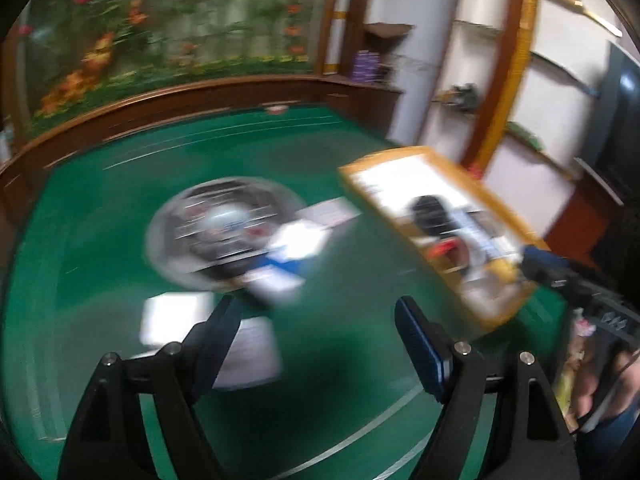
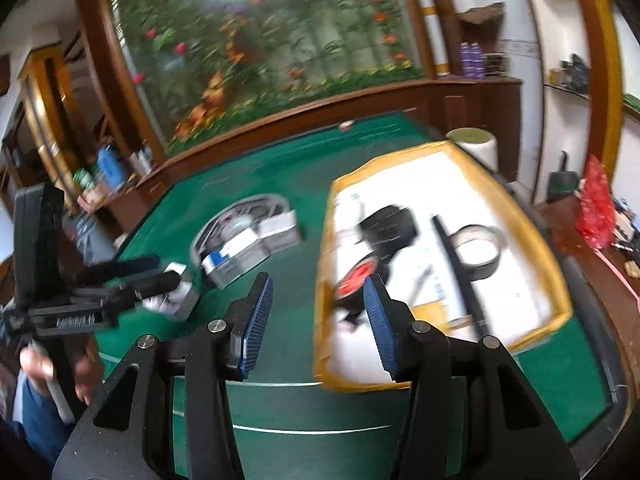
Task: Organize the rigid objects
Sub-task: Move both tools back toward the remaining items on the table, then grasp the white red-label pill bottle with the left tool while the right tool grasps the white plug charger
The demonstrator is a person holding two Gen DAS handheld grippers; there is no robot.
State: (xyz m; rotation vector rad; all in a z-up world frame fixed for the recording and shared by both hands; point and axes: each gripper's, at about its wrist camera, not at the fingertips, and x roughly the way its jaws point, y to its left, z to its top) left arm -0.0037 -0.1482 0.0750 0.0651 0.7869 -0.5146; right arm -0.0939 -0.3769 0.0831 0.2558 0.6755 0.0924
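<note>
Yellow-rimmed tray [image 2: 560,280] on green table [image 2: 280,400], right gripper [image 2: 318,316] half open and empty just before the tray, left gripper [image 1: 316,320] wide open, empty, left of the tray.

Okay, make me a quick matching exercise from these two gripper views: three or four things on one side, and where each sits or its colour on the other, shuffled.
Things:
1. black ring
2. red-topped round item
3. clear round container
4. table

Descriptions:
A. green surface
B. in the yellow-rimmed tray, right part
C. on the table, outside the tray
D. in the tray, near its left edge

Pairs: 1-B, 2-D, 3-C, 4-A
</note>
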